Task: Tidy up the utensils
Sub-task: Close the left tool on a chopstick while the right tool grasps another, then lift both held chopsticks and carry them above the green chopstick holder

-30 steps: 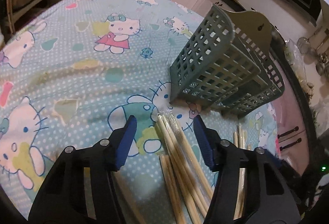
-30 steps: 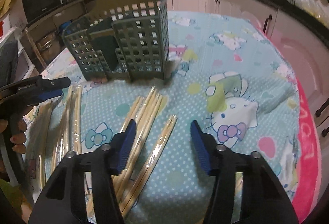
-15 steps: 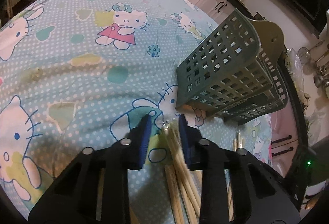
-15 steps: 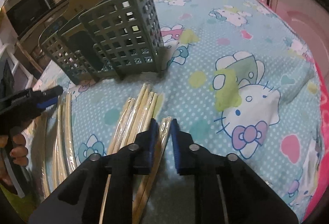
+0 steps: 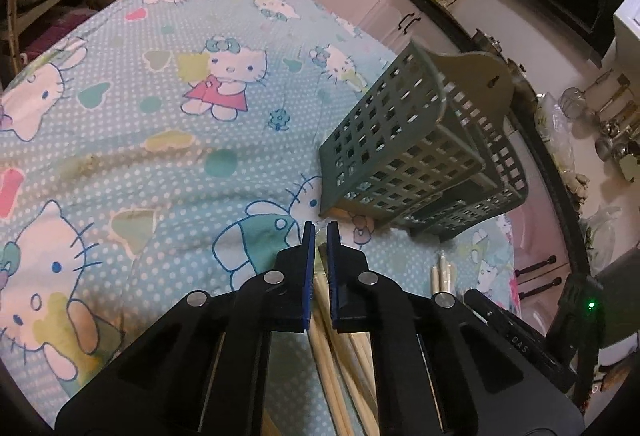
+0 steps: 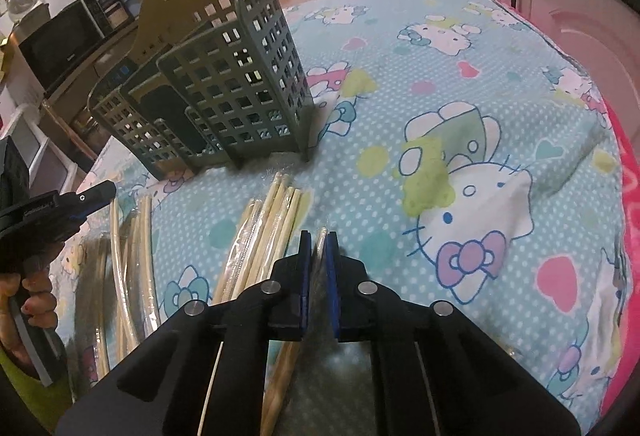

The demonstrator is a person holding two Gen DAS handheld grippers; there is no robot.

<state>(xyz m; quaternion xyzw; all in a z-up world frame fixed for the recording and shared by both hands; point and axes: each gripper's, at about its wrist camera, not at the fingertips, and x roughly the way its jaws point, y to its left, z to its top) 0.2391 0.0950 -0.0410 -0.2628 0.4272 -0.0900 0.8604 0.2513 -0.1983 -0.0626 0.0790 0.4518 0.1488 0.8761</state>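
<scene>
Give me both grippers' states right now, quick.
Left gripper: shut on a wrapped chopstick pair.
Right gripper: jaws closing, pads already pinching another wrapped chopstick pair.

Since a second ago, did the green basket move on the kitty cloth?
No. The green basket stands on the same spot of the kitty cloth, its near corner by the same cat's ear; only the camera shifted.

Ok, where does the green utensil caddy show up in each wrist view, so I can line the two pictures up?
Left wrist: green utensil caddy stands right of centre, just beyond the left gripper.
Right wrist: caddy stands upper left, beyond the loose wrapped chopsticks and the right gripper.
Shared landmark: the caddy's arched tan back plate with its hanging hole.
</scene>
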